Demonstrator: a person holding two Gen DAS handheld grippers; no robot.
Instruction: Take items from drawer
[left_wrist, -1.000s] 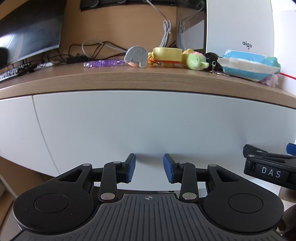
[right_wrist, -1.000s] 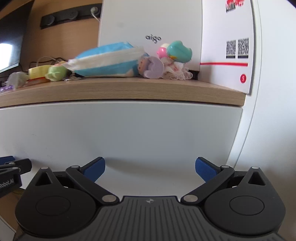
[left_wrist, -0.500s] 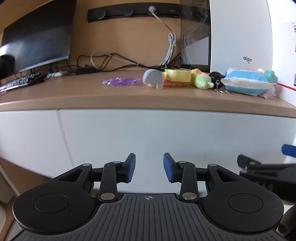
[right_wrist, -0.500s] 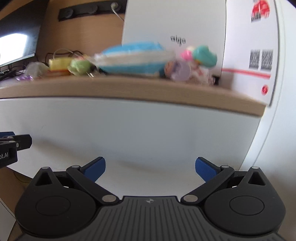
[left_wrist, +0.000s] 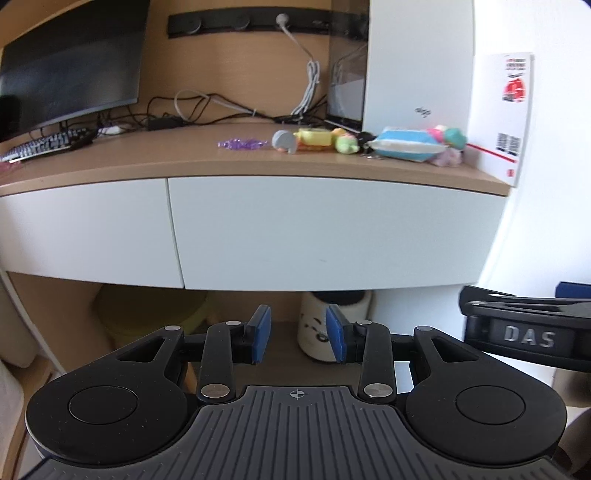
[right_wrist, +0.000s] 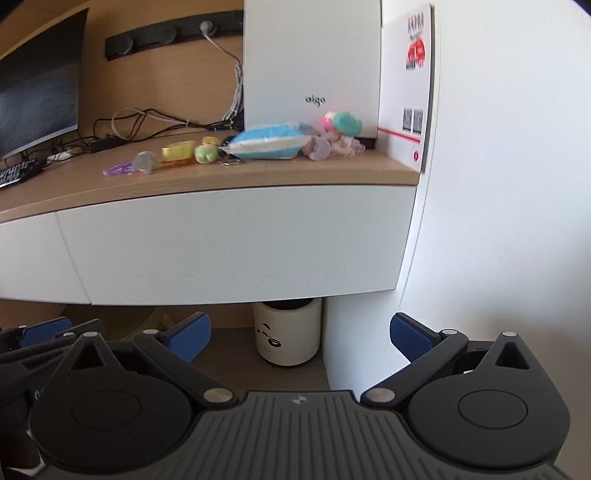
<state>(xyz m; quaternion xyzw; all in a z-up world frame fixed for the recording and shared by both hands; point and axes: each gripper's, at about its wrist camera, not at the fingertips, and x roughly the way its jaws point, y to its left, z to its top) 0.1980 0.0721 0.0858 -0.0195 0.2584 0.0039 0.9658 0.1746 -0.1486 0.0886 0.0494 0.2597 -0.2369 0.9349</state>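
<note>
The white drawer under the wooden tabletop is closed. The left gripper and right gripper hang in front of it, both with jaws apart and nothing between them. On the tabletop lie a blue-and-white packet, a yellow toy and what seem, through blur, small plush figures.

Both wrist views face the closed white drawer from below desk height, sharing it.
</note>
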